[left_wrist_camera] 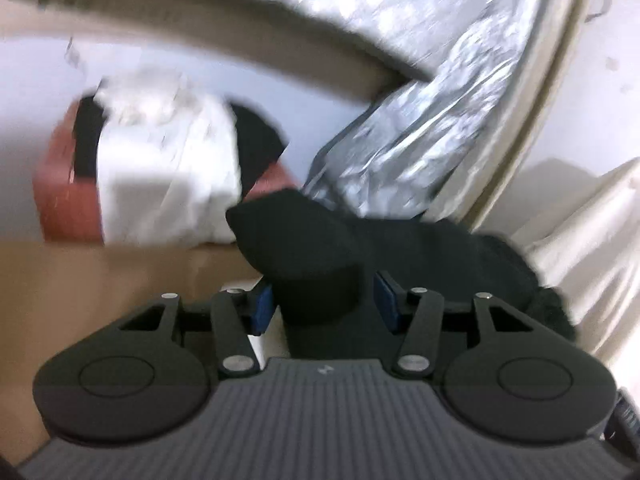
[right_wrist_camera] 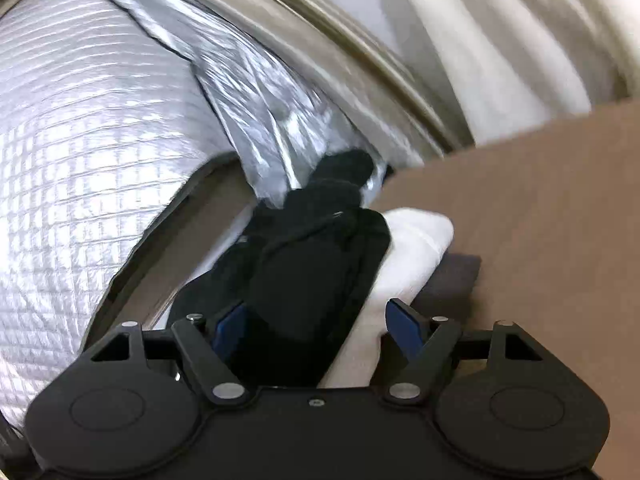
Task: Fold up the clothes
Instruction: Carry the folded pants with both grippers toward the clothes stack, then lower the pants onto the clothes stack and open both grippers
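A large sheet of silvery quilted foil (right_wrist_camera: 72, 152) fills the left of the right wrist view and is seen again in the left wrist view, where it hangs crumpled down to the brown tabletop (left_wrist_camera: 100, 280). A cream curtain (right_wrist_camera: 500, 40) is draped behind it on the right, beside a pale curved frame (right_wrist_camera: 360, 60). In the right wrist view the whole scene is tilted, and the tabletop rises as a brown slab on the right.

On the tabletop, well apart from the left tool, a reddish-brown box (left_wrist_camera: 66, 196) is seen with white cloth (left_wrist_camera: 168, 176) and some black cloth heaped over it; the blur leaves the shapes uncertain.

The black garment (left_wrist_camera: 380, 240) is laid on the tabletop directly ahead of the left tool (left_wrist_camera: 324, 300), one rounded fold of it reaching back between the blue pads (left_wrist_camera: 262, 304). The pads are held apart from the fabric on both sides, so the left tool is open and nothing is gripped by it.

In the right wrist view the same black garment is stretched from the foil down towards the camera, and a folded white garment (right_wrist_camera: 412, 256) is lying just beside it on the right. The right tool (right_wrist_camera: 316, 324) is spread wide, with the black fabric and the edge of the white garment between its blue pads. The right pad is seen clear of the cloth; whether the left pad touches the black fabric cannot be told.
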The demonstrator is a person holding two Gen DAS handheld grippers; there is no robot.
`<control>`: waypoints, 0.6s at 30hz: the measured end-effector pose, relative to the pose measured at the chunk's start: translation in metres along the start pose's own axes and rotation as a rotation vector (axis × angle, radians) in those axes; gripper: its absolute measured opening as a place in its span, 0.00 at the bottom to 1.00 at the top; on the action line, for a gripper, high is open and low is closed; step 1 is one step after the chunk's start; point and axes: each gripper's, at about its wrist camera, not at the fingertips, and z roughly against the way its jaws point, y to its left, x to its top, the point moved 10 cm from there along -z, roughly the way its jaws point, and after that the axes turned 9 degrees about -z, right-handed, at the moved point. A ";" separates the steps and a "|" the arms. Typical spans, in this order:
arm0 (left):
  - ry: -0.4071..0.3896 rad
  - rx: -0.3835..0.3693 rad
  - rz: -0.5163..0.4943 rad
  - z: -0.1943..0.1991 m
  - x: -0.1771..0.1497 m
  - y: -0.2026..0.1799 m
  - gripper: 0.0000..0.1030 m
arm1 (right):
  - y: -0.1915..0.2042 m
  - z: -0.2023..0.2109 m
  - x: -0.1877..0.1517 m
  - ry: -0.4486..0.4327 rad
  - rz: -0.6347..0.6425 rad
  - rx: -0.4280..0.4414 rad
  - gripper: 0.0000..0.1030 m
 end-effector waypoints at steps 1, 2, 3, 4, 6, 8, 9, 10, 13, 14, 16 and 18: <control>0.026 -0.025 -0.007 0.002 0.000 -0.006 0.64 | 0.007 0.007 -0.006 -0.016 0.052 -0.025 0.78; 0.057 -0.049 -0.015 0.002 0.000 -0.012 0.67 | 0.013 0.012 -0.011 -0.020 0.102 -0.039 0.78; 0.091 -0.031 -0.049 0.000 -0.004 -0.015 0.68 | 0.020 0.016 -0.017 -0.017 0.144 -0.039 0.78; 0.124 -0.007 -0.088 -0.003 -0.009 -0.017 0.68 | 0.026 0.020 -0.023 -0.015 0.186 -0.040 0.78; 0.208 0.040 -0.137 -0.019 -0.029 -0.013 0.68 | 0.039 0.025 -0.036 0.002 0.260 -0.035 0.78; 0.296 0.070 -0.150 -0.035 -0.051 -0.007 0.68 | 0.049 0.022 -0.056 0.069 0.306 -0.025 0.77; 0.316 0.069 -0.112 -0.041 -0.060 -0.001 0.68 | 0.051 0.019 -0.070 0.111 0.339 -0.044 0.77; 0.327 0.067 -0.077 -0.043 -0.065 0.003 0.69 | 0.052 0.017 -0.084 0.152 0.371 -0.064 0.77; 0.312 0.095 -0.084 -0.034 -0.057 0.008 0.68 | 0.059 0.032 -0.107 0.188 0.383 -0.073 0.77; 0.299 0.121 -0.108 -0.027 -0.053 0.010 0.69 | 0.062 0.039 -0.112 0.193 0.380 -0.072 0.77; 0.268 0.179 -0.163 -0.011 -0.043 0.012 0.69 | 0.066 0.052 -0.124 0.204 0.375 -0.071 0.77; 0.250 0.208 -0.205 0.005 -0.035 0.013 0.71 | 0.068 0.069 -0.127 0.187 0.400 -0.117 0.77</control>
